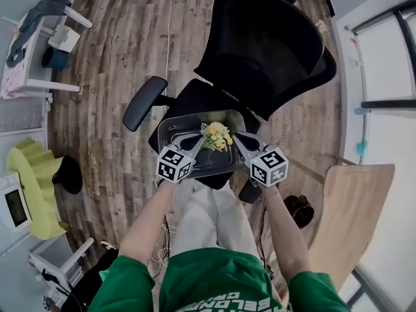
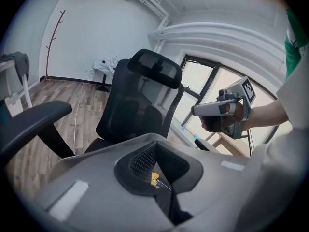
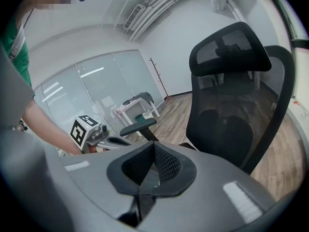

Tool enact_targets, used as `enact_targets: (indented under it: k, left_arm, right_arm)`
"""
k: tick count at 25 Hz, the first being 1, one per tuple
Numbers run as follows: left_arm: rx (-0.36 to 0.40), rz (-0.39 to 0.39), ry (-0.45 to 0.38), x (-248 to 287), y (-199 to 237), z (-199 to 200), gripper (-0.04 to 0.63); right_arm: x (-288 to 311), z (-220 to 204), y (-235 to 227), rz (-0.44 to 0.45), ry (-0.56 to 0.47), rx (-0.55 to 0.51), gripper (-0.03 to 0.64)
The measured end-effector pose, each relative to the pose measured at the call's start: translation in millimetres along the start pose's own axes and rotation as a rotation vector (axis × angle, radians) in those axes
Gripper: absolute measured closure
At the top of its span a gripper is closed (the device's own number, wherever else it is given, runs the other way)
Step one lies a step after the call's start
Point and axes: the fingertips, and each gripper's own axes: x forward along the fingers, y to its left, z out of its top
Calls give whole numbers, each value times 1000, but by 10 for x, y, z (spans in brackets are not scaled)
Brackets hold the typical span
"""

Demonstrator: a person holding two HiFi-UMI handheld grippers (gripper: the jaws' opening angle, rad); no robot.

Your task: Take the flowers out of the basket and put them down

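Wood-plank flooring runs across the room, and a black mesh office chair stands in the middle of it. A grey metal basket rests on the chair's seat. The flowers, a small yellow and pale bunch, sit in the middle of the basket, between the tips of the two grippers. The left gripper reaches the bunch from its left side; in its own view the jaws are pinched together on a thin stem with a bit of yellow petal showing between them. The right gripper meets the bunch from the other side, and its view shows the jaws pressed closed against each other. A white table with a dark cloth draped over it stands in the far left corner. A light wooden tabletop lies to the right, beside large windows. A bare coat stand stands against the white wall.
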Motion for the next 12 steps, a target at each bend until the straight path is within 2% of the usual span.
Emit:
enact_targets:
  k: [7, 12]
  left_arm:
    - [-39, 0, 66, 404, 253, -520, 575]
    - [-64, -14, 94, 576, 349, -766, 575]
  right_arm:
    - [263, -478, -258, -31, 8, 55, 611]
    - [307, -619, -277, -36, 1, 63, 611]
